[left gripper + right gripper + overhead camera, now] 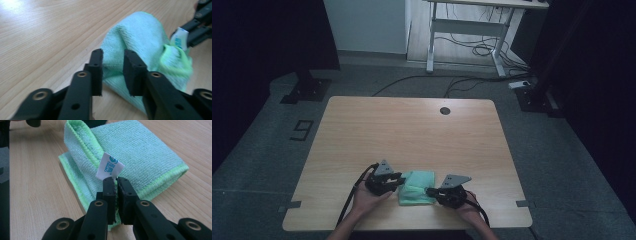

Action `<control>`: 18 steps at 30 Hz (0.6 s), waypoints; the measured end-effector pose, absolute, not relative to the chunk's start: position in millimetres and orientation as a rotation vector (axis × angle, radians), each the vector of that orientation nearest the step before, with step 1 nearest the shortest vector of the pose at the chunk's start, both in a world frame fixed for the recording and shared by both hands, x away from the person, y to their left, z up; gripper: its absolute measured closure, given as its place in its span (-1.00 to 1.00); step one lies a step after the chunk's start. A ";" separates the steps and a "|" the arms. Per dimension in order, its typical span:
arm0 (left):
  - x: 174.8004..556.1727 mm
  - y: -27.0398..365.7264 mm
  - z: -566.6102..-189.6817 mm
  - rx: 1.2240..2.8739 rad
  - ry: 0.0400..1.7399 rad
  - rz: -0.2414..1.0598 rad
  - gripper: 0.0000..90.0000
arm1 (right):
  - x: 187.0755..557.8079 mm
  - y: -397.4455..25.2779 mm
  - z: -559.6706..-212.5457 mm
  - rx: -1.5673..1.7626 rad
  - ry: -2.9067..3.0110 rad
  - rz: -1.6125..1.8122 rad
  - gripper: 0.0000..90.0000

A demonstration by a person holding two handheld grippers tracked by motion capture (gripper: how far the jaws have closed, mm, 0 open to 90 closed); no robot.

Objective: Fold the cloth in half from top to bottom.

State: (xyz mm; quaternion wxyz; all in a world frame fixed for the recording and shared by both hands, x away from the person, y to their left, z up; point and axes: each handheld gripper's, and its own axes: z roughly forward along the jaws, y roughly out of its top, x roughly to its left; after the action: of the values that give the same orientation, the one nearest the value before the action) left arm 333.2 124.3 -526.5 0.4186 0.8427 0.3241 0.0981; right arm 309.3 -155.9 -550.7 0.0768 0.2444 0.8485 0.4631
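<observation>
Right gripper view: right tongs [116, 179] pinching white label [109, 167] of folded green cloth [140, 155], centre frame on worktop [37, 195]. Left tongs [113, 53] spread beside cloth. Mid-fold, likely; next, closing left tongs on edge.

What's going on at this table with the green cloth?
A person holds a two-jaw tool in each hand and is working a folded green cloth lying near the front edge of a wooden table. The right claw is pinched shut on the cloth's edge, right by its small white label. The left claw is open, its jaws poised at the cloth's other side.
</observation>
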 end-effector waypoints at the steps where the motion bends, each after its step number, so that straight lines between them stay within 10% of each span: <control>1: 333.9 122.0 -527.2 2.116 0.808 0.242 0.49 | 309.3 -155.9 -550.7 0.734 2.543 1.388 0.89; 18: 338.1 114.9 -542.7 2.174 0.810 0.292 0.87 | 309.0 -156.7 -550.9 0.735 2.547 1.387 0.89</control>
State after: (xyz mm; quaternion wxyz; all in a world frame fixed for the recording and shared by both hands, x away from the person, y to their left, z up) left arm 338.1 114.9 -542.7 0.3910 0.8557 0.3190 0.1150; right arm 309.0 -156.7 -550.9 0.0747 0.2451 0.8489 0.4622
